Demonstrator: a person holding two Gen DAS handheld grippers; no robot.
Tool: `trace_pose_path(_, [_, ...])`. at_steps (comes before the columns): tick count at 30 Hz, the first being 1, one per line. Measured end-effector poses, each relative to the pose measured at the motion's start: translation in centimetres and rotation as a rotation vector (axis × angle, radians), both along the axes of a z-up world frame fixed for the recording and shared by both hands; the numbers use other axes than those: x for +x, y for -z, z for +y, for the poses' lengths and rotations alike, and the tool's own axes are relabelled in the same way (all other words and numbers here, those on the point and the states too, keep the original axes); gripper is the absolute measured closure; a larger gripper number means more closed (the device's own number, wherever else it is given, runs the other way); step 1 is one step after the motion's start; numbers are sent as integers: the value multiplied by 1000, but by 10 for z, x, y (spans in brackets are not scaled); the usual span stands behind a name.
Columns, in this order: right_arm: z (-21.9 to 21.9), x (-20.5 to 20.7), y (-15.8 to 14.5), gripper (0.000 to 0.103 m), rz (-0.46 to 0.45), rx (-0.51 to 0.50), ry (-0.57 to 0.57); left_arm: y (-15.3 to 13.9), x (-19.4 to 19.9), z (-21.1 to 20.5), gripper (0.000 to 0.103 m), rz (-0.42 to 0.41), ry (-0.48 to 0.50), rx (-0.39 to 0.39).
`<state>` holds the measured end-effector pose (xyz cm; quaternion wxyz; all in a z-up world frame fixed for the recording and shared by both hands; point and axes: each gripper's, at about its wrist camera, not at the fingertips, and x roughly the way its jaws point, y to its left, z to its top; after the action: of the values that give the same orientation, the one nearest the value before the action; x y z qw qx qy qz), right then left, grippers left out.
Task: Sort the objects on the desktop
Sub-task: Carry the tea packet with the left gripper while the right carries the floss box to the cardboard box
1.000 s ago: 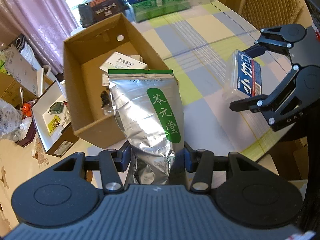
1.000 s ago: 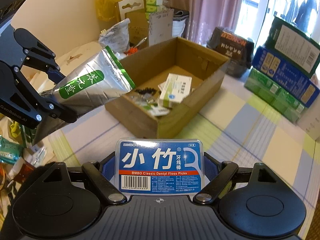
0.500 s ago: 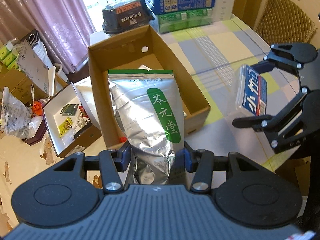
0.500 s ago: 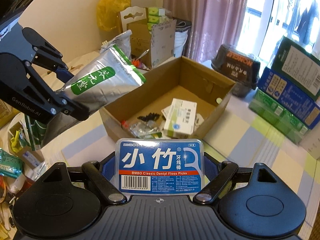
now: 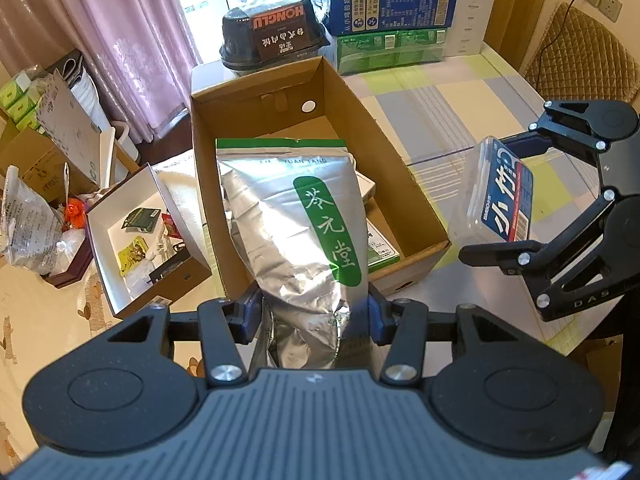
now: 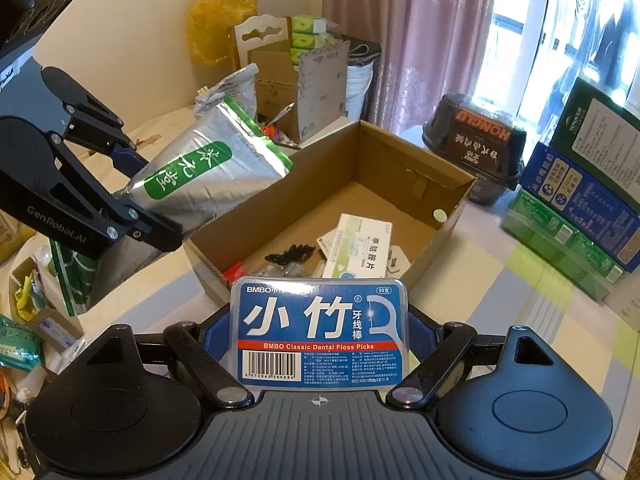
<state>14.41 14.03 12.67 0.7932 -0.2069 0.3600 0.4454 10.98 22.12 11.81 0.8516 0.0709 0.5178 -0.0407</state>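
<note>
I am pinching a silver tea pouch point(image 5: 296, 232) in the left hand-held gripper point(image 5: 312, 312), holding it over the open cardboard box point(image 5: 400, 184) at frame centre, while my right hand-held gripper point(image 6: 320, 344) is clamping a blue floss-pick box point(image 6: 320, 336) above the checked desk point(image 6: 520, 320), lower centre.

Bright daylight from blown-out window point(image 6: 560, 40); sharp imgs, fisheye warp at edges.

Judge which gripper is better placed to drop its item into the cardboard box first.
Left, probably. The left gripper holds the foil pouch over the cardboard box, while the right gripper holds the floss pick case beside the box, over the table.
</note>
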Motion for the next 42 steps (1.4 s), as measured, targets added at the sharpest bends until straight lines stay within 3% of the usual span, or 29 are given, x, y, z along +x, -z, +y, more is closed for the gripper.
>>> trace_pose_path(22, [26,49,7,20,32,4,34,14,55,19,58,20,-26,-60])
trace_pose_path(42, [51,78,31,20,63,-32,33,34,94,33,58,40,-50,-89])
